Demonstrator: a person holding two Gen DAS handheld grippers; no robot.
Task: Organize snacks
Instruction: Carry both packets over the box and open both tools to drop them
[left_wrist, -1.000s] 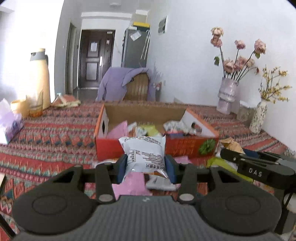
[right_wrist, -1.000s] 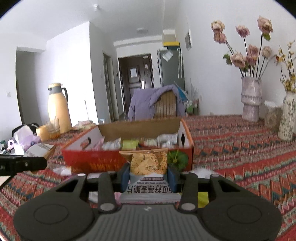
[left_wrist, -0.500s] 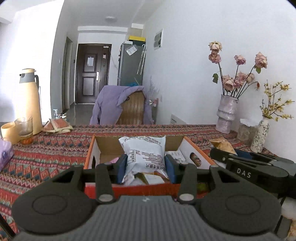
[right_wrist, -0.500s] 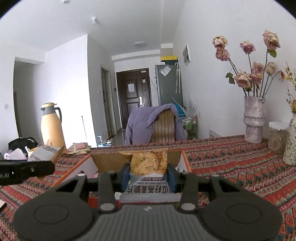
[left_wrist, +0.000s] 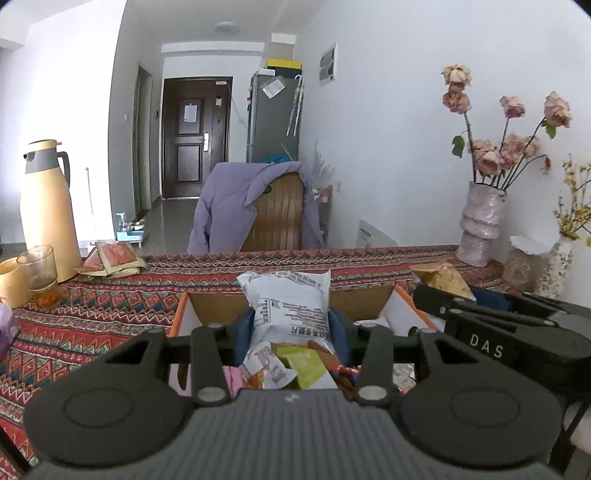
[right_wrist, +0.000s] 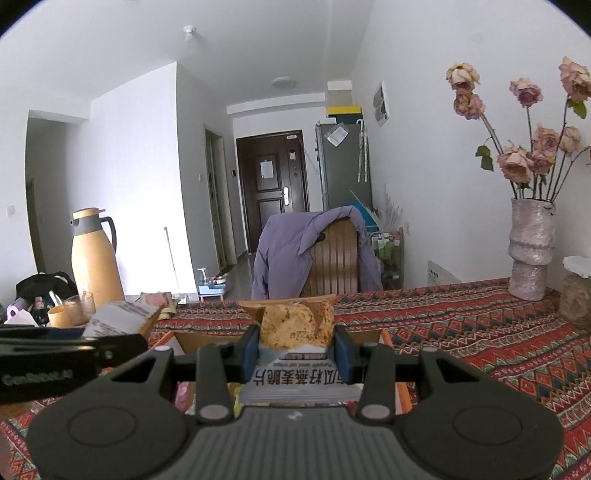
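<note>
Now left gripper (left_wrist: 291, 328) clamping white packet (left_wrist: 288, 306) above box (left_wrist: 369, 302), right gripper (right_wrist: 295, 349) pinching cracker packet (right_wrist: 295, 325) above box.

White snack bag (left_wrist: 286, 304): crinkled glossy film. Cracker packet (right_wrist: 295, 332): shiny printed plastic. Box (left_wrist: 221, 306): matt brown cardboard inside, orange print outside. Tablecloth (right_wrist: 480, 343): woven patterned cloth. Gripper bodies: matt black plastic, ribbed. Vase (right_wrist: 530, 247): rough, textured. Flask (left_wrist: 46, 214): smooth satin finish.

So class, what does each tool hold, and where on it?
The left tool pinches the white snack bag across its middle; the right tool pinches the cracker packet across its middle.
</note>
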